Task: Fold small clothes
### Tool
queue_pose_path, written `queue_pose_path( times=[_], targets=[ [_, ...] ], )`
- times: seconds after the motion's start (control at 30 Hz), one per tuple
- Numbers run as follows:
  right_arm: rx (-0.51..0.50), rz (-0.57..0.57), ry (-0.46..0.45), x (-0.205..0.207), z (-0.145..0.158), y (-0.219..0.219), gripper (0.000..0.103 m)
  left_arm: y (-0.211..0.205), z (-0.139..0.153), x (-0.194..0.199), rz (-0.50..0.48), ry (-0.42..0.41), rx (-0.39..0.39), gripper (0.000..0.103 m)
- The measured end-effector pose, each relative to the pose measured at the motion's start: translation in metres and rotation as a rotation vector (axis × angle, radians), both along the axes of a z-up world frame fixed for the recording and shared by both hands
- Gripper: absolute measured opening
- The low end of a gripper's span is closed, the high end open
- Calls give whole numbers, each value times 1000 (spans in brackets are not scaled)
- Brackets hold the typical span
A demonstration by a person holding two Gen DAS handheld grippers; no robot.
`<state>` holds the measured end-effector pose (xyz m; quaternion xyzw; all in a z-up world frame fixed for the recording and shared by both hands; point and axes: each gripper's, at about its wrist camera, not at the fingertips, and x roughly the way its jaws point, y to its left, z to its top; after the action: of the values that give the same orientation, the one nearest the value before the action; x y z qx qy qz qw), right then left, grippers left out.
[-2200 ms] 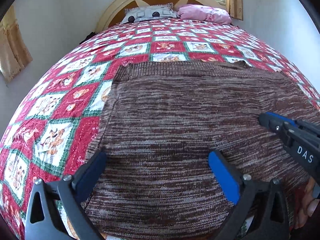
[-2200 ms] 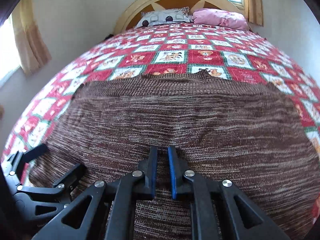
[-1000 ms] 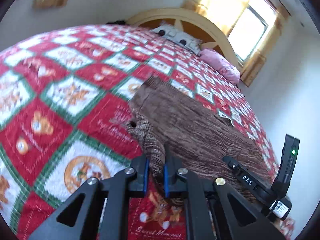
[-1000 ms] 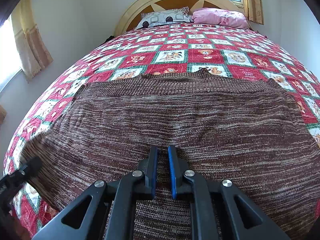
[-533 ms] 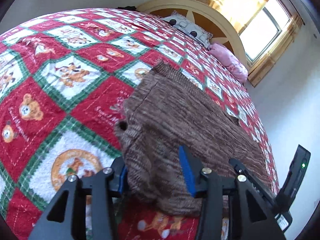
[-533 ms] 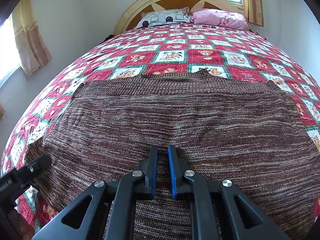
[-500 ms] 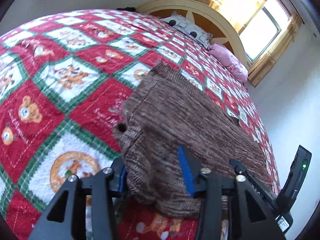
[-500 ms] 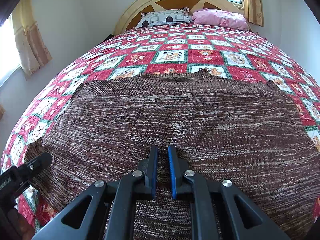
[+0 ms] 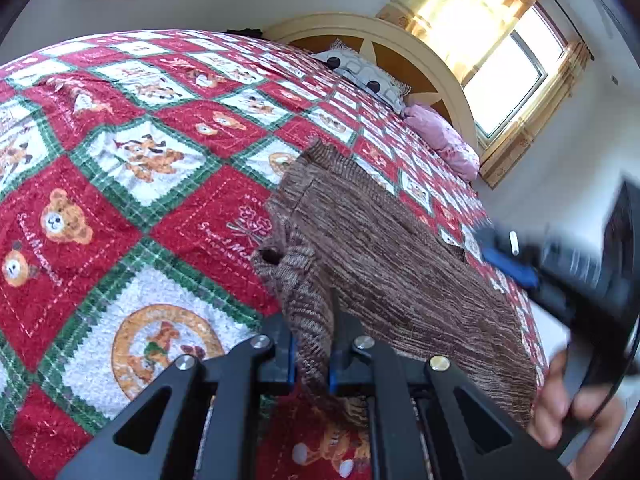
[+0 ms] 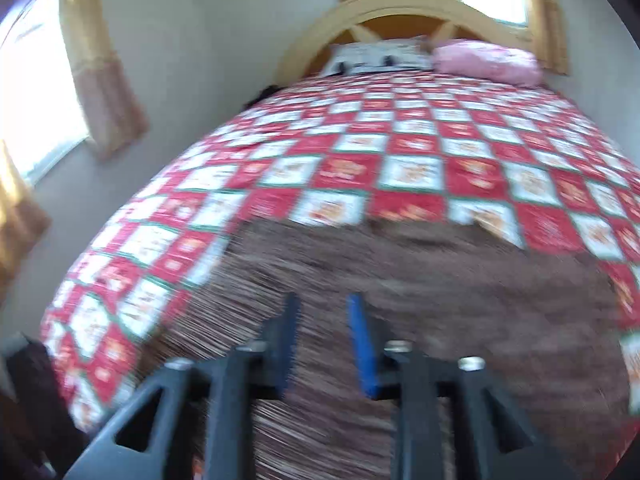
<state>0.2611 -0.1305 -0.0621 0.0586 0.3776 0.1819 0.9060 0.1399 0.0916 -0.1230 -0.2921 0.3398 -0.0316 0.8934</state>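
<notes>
A brown knitted sweater lies spread on the patchwork bedspread. My left gripper is shut on the sweater's near left sleeve, which bunches up between its blue pads. In the right wrist view, blurred by motion, my right gripper is open and empty above the sweater. It shows in the left wrist view as a blurred black and blue shape over the sweater's right side, held by a hand.
The red, white and green bedspread covers the whole bed. A patterned pillow and a pink pillow lie at the rounded wooden headboard. Curtained windows and walls stand at the left and behind.
My left gripper has shut on the sweater's sleeve. My right gripper has opened, let go of the sweater and risen fast above it.
</notes>
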Motion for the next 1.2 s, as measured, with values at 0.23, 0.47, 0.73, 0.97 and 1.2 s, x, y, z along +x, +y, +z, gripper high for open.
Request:
queue_pose_path(
  times=[0.23, 0.47, 0.73, 0.97, 1.2],
  targets=[
    [-36, 182, 111, 60, -9, 85, 50, -2, 4, -5, -10, -46, -3, 11],
    [-211, 234, 199, 102, -41, 152, 50, 3, -2, -4, -17, -37, -54, 11],
    [-415, 252, 127, 98, -61, 186, 62, 2, -3, -2, -33, -39, -72, 11],
    [-454, 225, 97, 96, -59, 176, 23, 4, -4, -3, -30, -32, -86, 11],
    [-187, 197, 183, 105, -45, 129, 10, -10, 12, -3, -75, -55, 14, 11]
  ],
)
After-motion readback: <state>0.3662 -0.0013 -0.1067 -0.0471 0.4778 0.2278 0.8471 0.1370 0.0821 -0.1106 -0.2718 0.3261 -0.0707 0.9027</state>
